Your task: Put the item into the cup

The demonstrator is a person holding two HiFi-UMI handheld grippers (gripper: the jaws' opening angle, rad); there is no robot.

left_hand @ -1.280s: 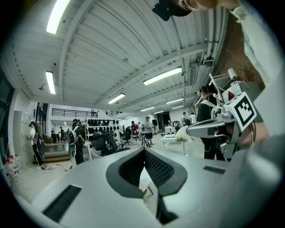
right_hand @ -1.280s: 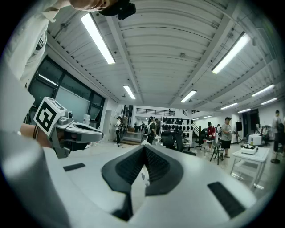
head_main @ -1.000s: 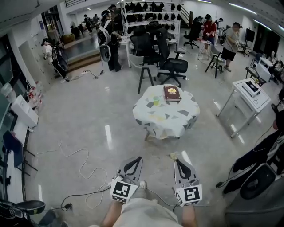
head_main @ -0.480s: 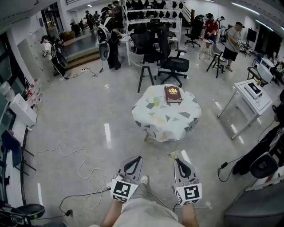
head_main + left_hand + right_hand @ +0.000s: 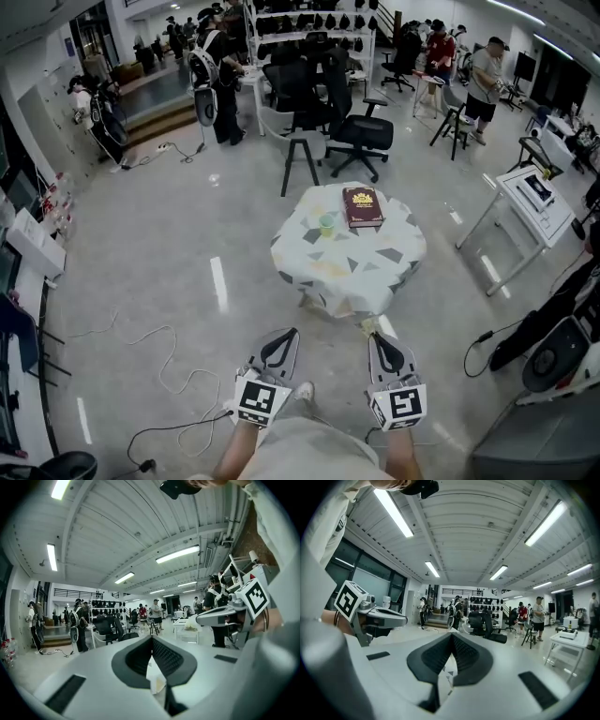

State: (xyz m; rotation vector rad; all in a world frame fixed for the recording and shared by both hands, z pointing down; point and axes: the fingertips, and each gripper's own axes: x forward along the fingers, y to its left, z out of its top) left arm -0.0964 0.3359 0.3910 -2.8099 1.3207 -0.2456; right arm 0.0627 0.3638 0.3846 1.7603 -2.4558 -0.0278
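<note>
A small round table (image 5: 375,267) with a white cloth patterned in grey triangles stands a few steps ahead in the head view. On it are a small green cup (image 5: 326,223) and a dark red book (image 5: 362,206) to the cup's right. My left gripper (image 5: 291,333) and right gripper (image 5: 373,336) are held low in front of the person's body, well short of the table. Both are shut, tips touching, with nothing between them. In the left gripper view the left gripper (image 5: 152,639) shows only a sliver of the cloth behind its jaws; the right gripper (image 5: 452,637) shows the same.
Black office chairs (image 5: 361,136) and a stool (image 5: 302,150) stand behind the table. A white desk (image 5: 525,202) is at the right, cables (image 5: 159,375) trail over the floor at the left, and dark bags (image 5: 544,337) lie at the lower right. Several people stand at the back.
The table sits a little lower and nearer in the head view as the person has stepped toward it. Both grippers keep their pose and stay shut.
</note>
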